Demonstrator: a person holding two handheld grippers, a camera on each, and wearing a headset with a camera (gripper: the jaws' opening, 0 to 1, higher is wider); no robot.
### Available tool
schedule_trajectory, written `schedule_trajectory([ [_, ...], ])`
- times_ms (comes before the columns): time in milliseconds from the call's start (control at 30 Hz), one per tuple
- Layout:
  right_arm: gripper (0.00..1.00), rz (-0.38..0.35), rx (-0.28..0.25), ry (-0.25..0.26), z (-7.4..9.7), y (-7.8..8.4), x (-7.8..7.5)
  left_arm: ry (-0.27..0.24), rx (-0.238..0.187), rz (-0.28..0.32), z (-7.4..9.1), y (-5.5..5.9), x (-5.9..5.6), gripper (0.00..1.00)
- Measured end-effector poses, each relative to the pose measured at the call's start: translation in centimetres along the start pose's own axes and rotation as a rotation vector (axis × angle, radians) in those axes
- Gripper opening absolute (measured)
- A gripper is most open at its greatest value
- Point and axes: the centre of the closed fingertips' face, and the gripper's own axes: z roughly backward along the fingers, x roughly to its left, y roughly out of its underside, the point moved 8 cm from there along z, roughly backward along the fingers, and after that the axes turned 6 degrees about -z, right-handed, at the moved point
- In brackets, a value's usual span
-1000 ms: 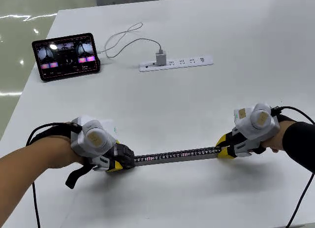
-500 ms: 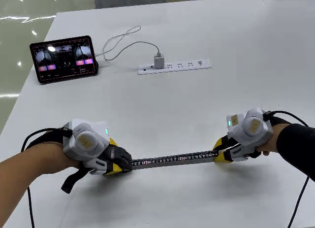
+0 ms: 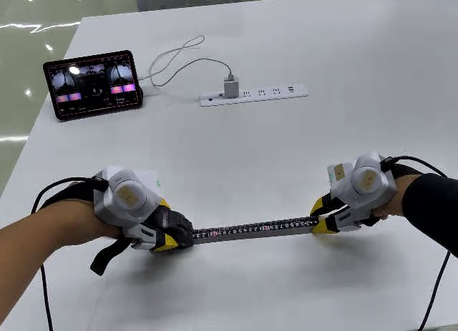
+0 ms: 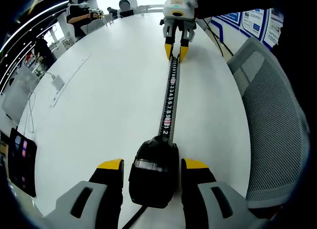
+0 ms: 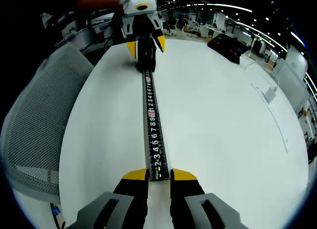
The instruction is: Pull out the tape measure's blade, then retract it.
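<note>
The black tape measure case (image 3: pixel 174 229) (image 4: pixel 153 172) sits between the yellow-tipped jaws of my left gripper (image 3: pixel 170 229) (image 4: pixel 151 170), which is shut on it. Its dark numbered blade (image 3: pixel 254 228) (image 4: pixel 170 98) (image 5: pixel 152 135) runs out straight just above the white table to my right gripper (image 3: pixel 320 214) (image 5: pixel 159 175), which is shut on the blade's end. From the left gripper view the right gripper (image 4: pixel 176 52) faces me at the far end. In the right gripper view the left gripper (image 5: pixel 145 45) holds the case (image 5: pixel 147 55) at the far end.
A tablet (image 3: pixel 91 82) with a lit screen lies at the far left of the table. A white power strip (image 3: pixel 254 95) with a charger and cable (image 3: pixel 175 59) lies behind the blade. A grey mesh chair (image 4: pixel 270 120) (image 5: pixel 42 115) stands by the table's near edge.
Both grippers keep their hold. The right gripper has drifted slightly left toward the case since a second ago, so the exposed blade looks a little shorter.
</note>
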Motion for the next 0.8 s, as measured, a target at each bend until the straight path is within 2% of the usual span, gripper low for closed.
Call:
schedule_trajectory([
  [200,0.21,-0.033,-0.019,0.025,0.4,-0.3,0.0,-0.024,-0.025,0.051,0.8,-0.1,0.2,0.53],
  [300,0.27,-0.064,-0.029,0.047,0.7,-0.5,0.0,-0.029,-0.056,0.115,1.1,-0.1,0.1,0.6],
  [367,0.26,-0.089,-0.038,0.06,1.0,-0.6,0.0,-0.005,-0.083,0.154,1.2,-0.2,-0.2,0.64],
  [433,0.26,-0.109,-0.051,0.071,1.3,-0.6,0.1,-0.022,-0.087,0.158,1.4,-0.2,-0.3,0.69],
  [533,0.35,-0.158,-0.075,0.09,1.7,-0.4,0.0,-0.021,-0.089,0.191,1.5,-0.2,-0.7,0.72],
  [567,0.38,-0.205,-0.098,0.106,2.0,-0.4,0.0,-0.03,-0.093,0.201,1.6,-0.2,-0.8,0.75],
  [633,0.42,-0.25,-0.122,0.114,2.4,-0.4,-0.2,-0.049,-0.105,0.243,1.8,0.0,-0.8,0.77],
  [733,0.48,-0.269,-0.136,0.139,2.9,-0.2,-0.2,-0.086,-0.155,0.323,2.1,0.0,-0.6,0.8],
  [800,0.52,-0.284,-0.152,0.154,3.2,-0.2,0.1,-0.111,-0.173,0.349,2.4,0.0,-0.5,0.83],
])
